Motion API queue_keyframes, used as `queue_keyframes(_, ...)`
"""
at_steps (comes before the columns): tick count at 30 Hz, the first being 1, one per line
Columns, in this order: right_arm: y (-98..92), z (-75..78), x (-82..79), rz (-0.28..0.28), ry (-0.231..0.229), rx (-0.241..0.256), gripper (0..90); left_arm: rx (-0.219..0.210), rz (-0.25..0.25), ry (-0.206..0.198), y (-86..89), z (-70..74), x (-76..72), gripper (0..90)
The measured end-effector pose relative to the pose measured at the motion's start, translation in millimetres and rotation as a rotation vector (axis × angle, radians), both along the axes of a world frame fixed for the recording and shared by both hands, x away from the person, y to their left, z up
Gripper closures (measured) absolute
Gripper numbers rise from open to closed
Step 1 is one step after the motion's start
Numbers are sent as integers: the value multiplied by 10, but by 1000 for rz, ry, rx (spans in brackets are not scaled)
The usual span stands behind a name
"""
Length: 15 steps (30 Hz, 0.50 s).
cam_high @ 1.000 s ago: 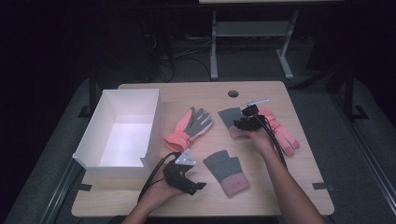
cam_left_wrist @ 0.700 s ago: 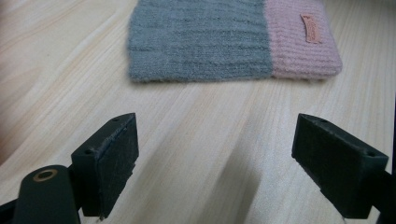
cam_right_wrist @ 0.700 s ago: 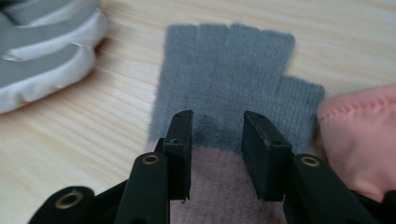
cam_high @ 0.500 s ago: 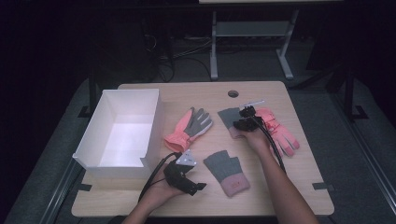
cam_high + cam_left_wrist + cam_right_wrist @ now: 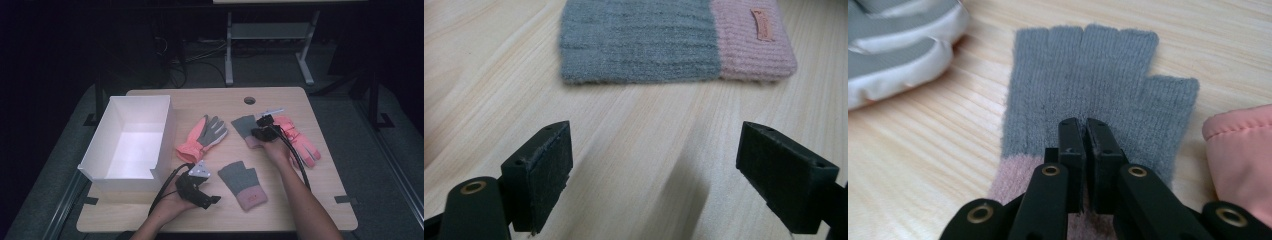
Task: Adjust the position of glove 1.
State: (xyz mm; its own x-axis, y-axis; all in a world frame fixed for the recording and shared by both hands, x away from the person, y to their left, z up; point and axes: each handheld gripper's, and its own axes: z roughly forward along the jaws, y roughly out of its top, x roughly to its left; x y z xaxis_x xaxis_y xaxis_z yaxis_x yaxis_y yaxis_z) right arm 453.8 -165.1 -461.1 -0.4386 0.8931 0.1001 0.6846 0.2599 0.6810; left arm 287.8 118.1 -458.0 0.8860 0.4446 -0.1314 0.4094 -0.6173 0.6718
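right gripper [image 5: 1083, 131]: jaws pinched together on grey fingerless glove [image 5: 1098, 85], far-right part of surface [image 5: 300, 200]
left gripper [image 5: 669, 170]: jaws wide, idle, near edge
step: grasping glove; next: likely lift toward white box [image 5: 100, 150]

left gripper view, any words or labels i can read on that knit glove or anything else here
No text can be read in any view.
Knit glove: a small tan tag on its pink cuff, marks too blurred to read.
Same glove in the high view: the tag is too small to read.
Second knit glove, ski gloves, box: no label seen.
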Motion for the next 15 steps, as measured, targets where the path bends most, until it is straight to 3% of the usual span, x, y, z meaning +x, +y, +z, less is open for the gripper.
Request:
queue_keyframes(7,-103,140,-142,31,-29,41,864,6,-2,0,6,-7,10,148)
queue_keyframes(15,-159,249,-389,73,-51,48,863,4,4,-2,30,-11,25,148)
